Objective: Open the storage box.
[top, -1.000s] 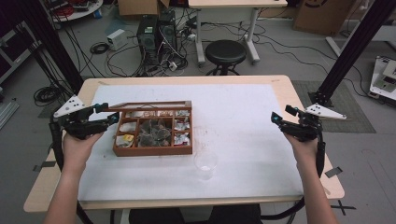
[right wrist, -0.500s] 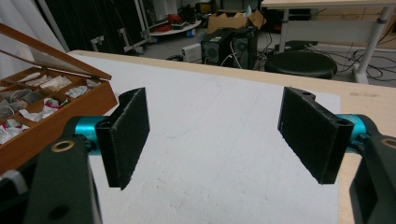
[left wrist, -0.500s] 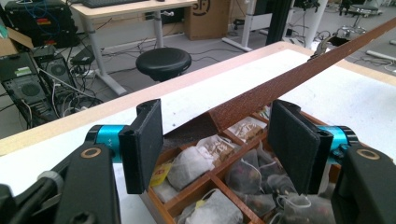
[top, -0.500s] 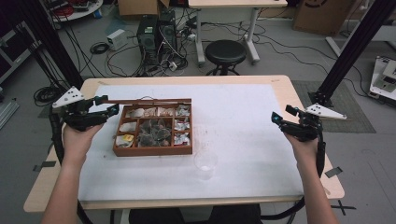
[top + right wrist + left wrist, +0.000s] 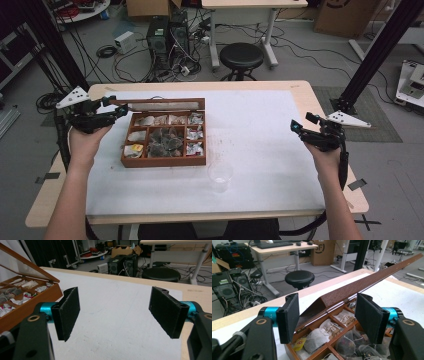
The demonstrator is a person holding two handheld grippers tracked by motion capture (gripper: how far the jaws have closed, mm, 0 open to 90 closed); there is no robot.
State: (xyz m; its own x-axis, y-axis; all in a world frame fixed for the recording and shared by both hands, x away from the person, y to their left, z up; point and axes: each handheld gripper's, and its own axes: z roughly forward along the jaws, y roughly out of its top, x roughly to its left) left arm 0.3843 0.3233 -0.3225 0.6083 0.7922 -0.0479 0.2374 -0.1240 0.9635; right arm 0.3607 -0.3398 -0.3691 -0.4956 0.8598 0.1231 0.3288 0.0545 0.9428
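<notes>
An open wooden tea box (image 5: 162, 162) sits left of centre on the white mat (image 5: 260, 130). Its compartments hold several tea bags (image 5: 322, 336), and its lid (image 5: 160, 105) stands raised along the far side. My left gripper (image 5: 119, 109) is open at the box's far left corner. In the left gripper view the lid (image 5: 362, 282) slants away between and beyond the left gripper's (image 5: 328, 315) wide jaws, touching neither. My right gripper (image 5: 301, 122) is held open above the mat's right edge, with nothing inside the right gripper (image 5: 115, 312). The box (image 5: 37, 301) lies off to its left.
A clear plastic cup (image 5: 220, 174) stands on the mat just in front and right of the box. The wooden table (image 5: 330, 107) shows as a bare border around the mat. A black stool (image 5: 241, 55), computers and cables are on the floor behind the table.
My left gripper has shifted slightly back and up beside the box's far left corner, and the lid stands a little more open. The right gripper has stayed still.
</notes>
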